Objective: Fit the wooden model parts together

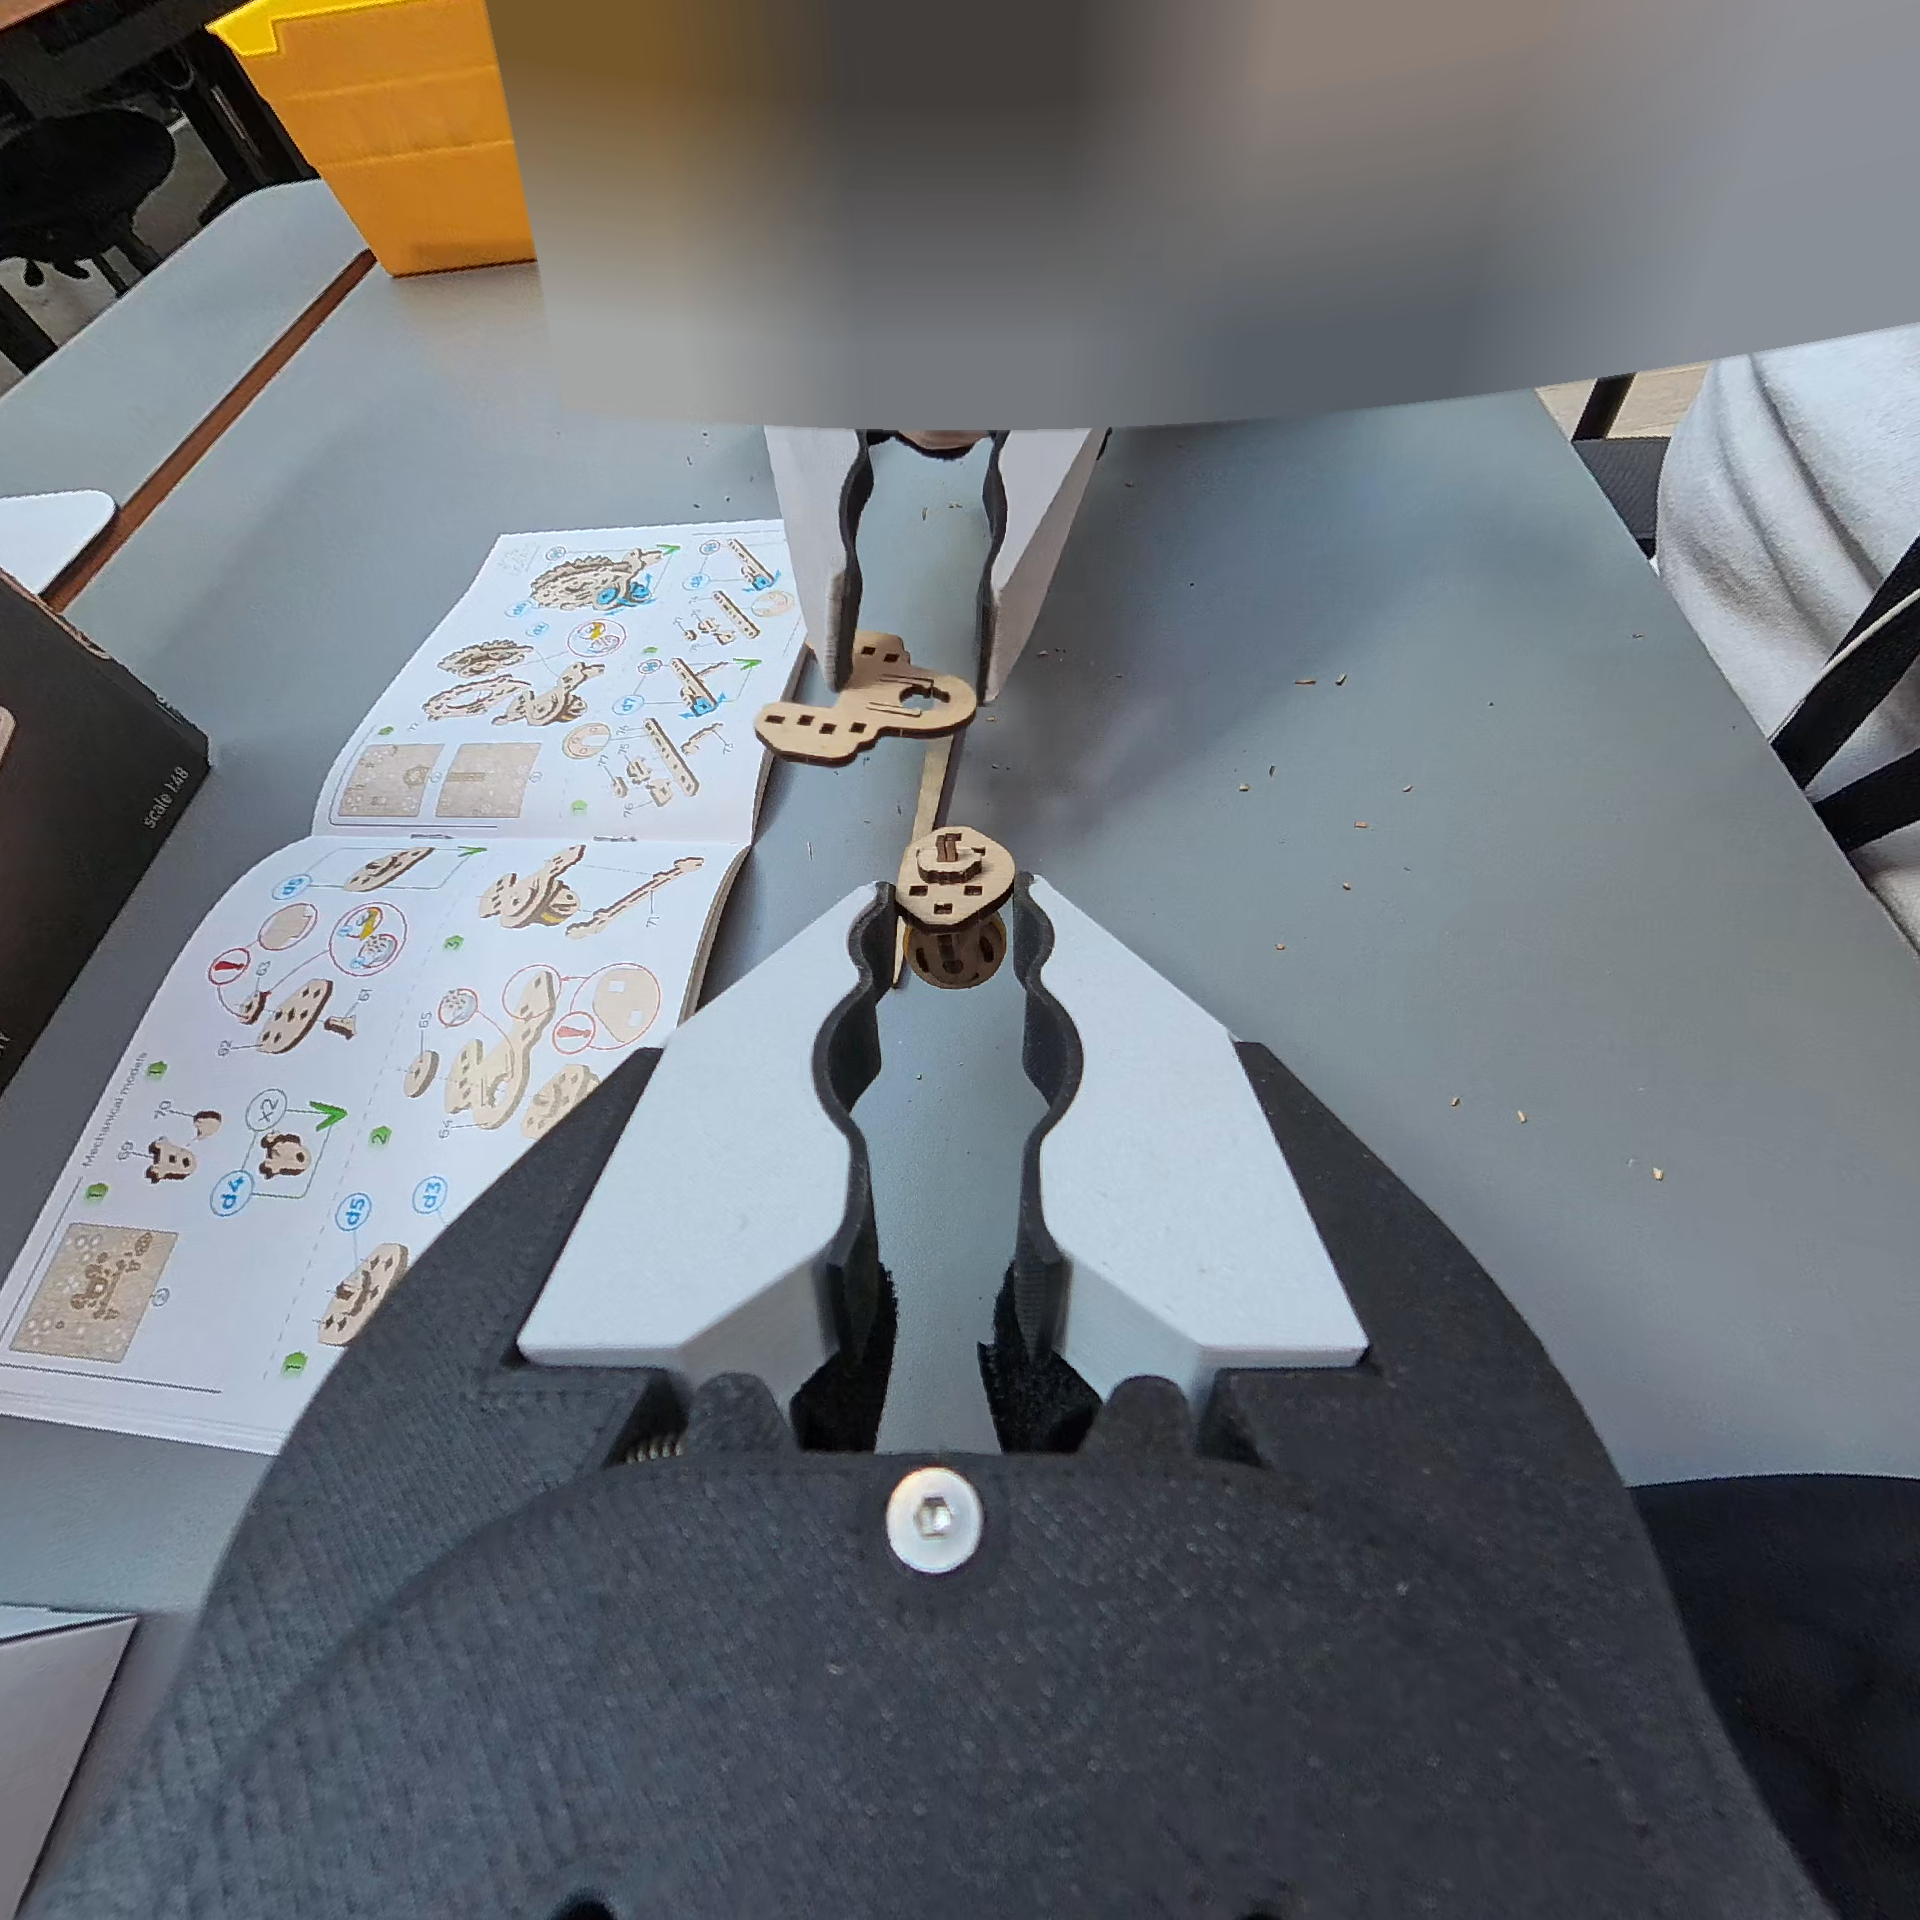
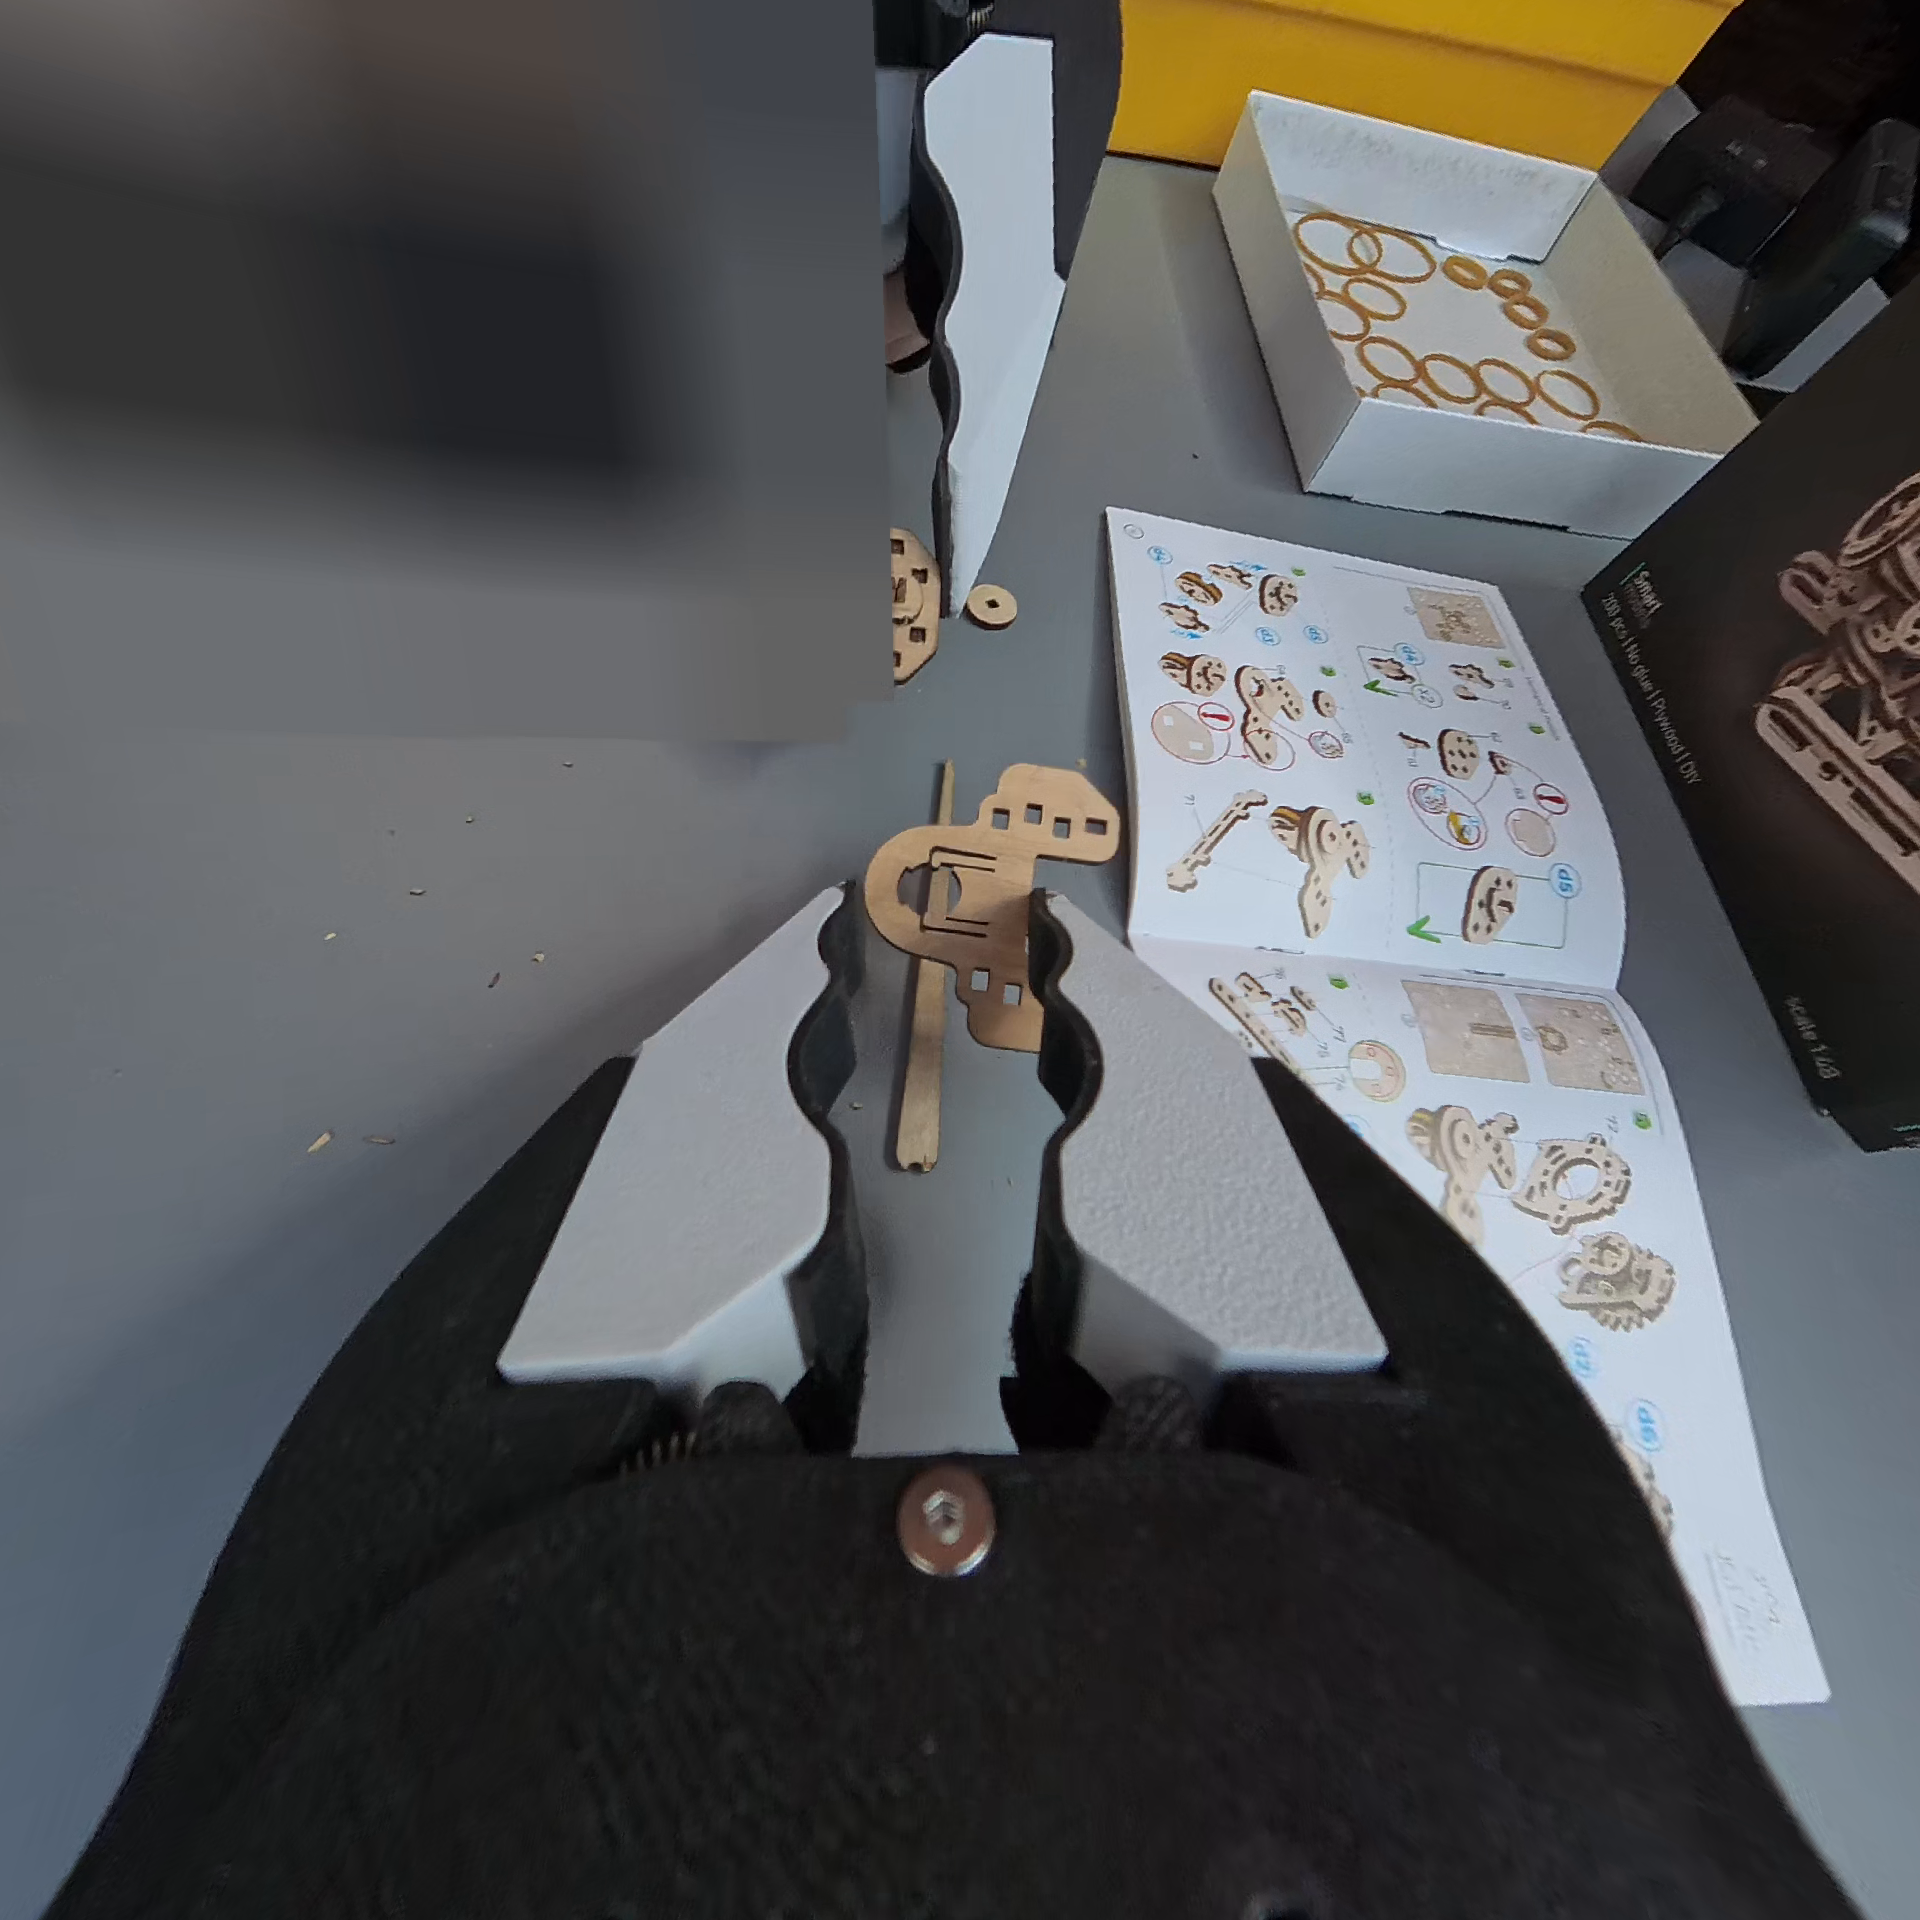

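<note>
My left gripper (image 1: 956, 899) is shut on a small wooden disc-and-hub assembly (image 1: 953, 881), with a second disc in shadow just under it. The assembly (image 2: 914, 613) is half hidden in the right wrist view, with a small loose disc (image 2: 987, 606) beside the left gripper's finger (image 2: 992, 312). My right gripper (image 2: 943, 906) is shut on a flat wooden part with square holes (image 2: 997, 883). In the left wrist view this part (image 1: 862, 717) sits under the right gripper (image 1: 909, 665). A thin wooden stick (image 2: 923, 1039) lies on the grey table between the two grippers.
An open instruction booklet (image 1: 499, 935) lies left of the parts, and it also shows in the right wrist view (image 2: 1351, 831). A black kit box (image 2: 1818, 727), a white tray of wooden rings (image 2: 1340, 457) and a yellow bin (image 1: 416, 135) stand behind it. A person's light sleeve (image 1: 1787, 582) is at the right. Tip to tip, the grippers are about 6 cm apart. The right tips stand about 4 cm off the thin wooden stick (image 2: 923, 1039).
</note>
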`<state>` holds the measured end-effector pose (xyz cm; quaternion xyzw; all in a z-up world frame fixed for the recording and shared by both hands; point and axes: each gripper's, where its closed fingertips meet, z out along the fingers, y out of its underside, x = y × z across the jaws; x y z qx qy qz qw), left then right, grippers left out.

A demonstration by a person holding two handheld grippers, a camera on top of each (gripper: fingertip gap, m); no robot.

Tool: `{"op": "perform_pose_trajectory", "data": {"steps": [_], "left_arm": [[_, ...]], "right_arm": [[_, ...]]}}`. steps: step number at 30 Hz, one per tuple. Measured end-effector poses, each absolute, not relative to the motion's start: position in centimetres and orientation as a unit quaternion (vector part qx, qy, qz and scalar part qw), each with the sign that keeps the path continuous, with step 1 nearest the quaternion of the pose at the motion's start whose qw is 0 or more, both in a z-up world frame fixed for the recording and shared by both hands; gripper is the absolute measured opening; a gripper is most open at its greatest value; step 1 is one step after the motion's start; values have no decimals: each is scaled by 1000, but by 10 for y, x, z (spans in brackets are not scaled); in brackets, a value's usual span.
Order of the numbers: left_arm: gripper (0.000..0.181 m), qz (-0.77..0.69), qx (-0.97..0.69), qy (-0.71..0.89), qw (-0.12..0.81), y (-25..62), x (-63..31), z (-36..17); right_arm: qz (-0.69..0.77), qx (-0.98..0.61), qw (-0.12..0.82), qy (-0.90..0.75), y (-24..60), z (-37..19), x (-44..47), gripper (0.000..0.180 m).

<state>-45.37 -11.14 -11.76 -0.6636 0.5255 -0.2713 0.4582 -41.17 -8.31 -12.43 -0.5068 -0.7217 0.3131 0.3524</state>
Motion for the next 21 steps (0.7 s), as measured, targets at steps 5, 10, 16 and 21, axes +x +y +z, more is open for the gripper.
{"op": "perform_pose_trajectory", "data": {"steps": [5,10,16,21], "left_arm": [[21,-269,-664,527,457,-112,-454,-118],[21,-266,-663,524,463,-110,-456,-115],[21,-266,-665,523,462,-109,-457,-116],[20,-265,-665,524,462,-110,-457,-116]], "right_arm": [[321,-488,311,-750,-109,-134,-412,30],[321,-485,270,-767,-129,-145,-413,29],[307,-489,239,-781,-137,-160,-411,30],[312,-495,232,-777,-139,-162,-413,30]]}}
